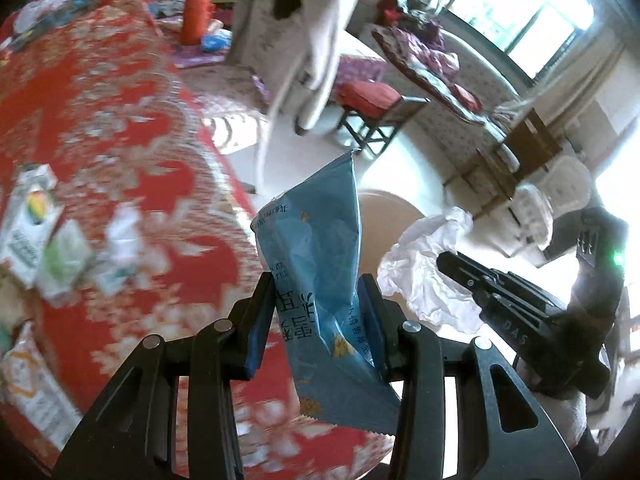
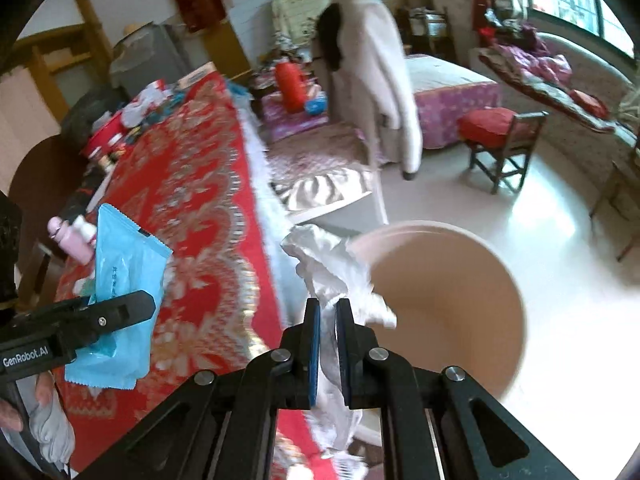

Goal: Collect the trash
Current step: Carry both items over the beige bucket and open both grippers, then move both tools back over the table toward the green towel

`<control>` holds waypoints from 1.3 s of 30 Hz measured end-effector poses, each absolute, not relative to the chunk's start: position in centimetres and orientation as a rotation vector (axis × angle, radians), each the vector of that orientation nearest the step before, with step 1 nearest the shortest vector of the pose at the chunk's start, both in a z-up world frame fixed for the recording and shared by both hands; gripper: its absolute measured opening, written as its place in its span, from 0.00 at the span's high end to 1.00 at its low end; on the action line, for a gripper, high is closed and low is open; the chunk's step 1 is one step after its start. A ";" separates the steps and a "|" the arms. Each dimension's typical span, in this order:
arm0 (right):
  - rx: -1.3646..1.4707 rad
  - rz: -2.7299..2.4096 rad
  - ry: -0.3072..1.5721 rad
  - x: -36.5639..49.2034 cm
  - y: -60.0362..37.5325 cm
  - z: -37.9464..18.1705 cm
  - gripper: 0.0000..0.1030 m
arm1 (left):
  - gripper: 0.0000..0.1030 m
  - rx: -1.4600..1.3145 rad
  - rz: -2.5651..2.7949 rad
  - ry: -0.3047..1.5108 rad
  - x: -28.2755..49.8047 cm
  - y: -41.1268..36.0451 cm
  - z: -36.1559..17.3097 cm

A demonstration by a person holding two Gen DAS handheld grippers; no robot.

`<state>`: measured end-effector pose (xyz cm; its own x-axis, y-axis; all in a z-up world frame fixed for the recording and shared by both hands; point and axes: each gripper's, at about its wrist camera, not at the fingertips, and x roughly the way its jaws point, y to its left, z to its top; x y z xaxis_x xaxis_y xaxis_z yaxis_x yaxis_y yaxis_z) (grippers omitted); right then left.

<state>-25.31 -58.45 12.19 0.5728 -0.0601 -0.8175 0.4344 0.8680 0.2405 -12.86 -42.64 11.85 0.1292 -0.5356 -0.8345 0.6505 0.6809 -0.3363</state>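
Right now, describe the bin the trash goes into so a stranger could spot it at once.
Find the table with the red floral cloth. Just off its edge, on the pale floor, stands a round beige bin, open-topped, with nothing visible inside. It sits lower than the red-cushioned wooden chair behind it and is the only plain, round container there.

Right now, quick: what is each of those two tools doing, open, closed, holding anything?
Left tool: closed on the blue snack wrapper.
Right tool: closed on the crumpled white tissue, beside the beige bin.
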 end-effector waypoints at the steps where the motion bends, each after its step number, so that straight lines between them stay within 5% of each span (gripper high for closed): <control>1: 0.454 -0.314 0.930 -25.6 -59.1 11.8 0.93 | 0.61 0.120 -0.882 1.162 -13.2 -43.8 11.5; 10: 0.535 -0.380 1.009 -27.8 -63.4 8.9 0.92 | 0.60 0.093 -0.949 1.239 -14.6 -49.5 8.6; 12: 0.544 -0.390 1.021 -28.2 -63.9 8.6 0.66 | 0.59 0.089 -0.950 1.243 -14.7 -50.2 8.4; 14: 0.558 -0.406 1.013 -29.0 -64.6 8.4 0.57 | 0.58 0.080 -0.954 1.251 -14.7 -50.9 8.0; 26: 0.593 -0.420 1.018 -30.3 -65.4 8.3 0.57 | 0.44 0.047 -0.970 1.296 -15.0 -51.8 6.9; 39: 0.549 -0.378 1.020 -28.5 -63.4 9.0 0.56 | 0.44 0.086 -0.863 1.224 -14.5 -48.5 8.2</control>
<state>-28.55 -63.42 8.98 0.4776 -0.0443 -0.8775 0.5386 0.8038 0.2526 -14.46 -48.49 8.25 0.0734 -0.5300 -0.8448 0.6173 0.6894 -0.3789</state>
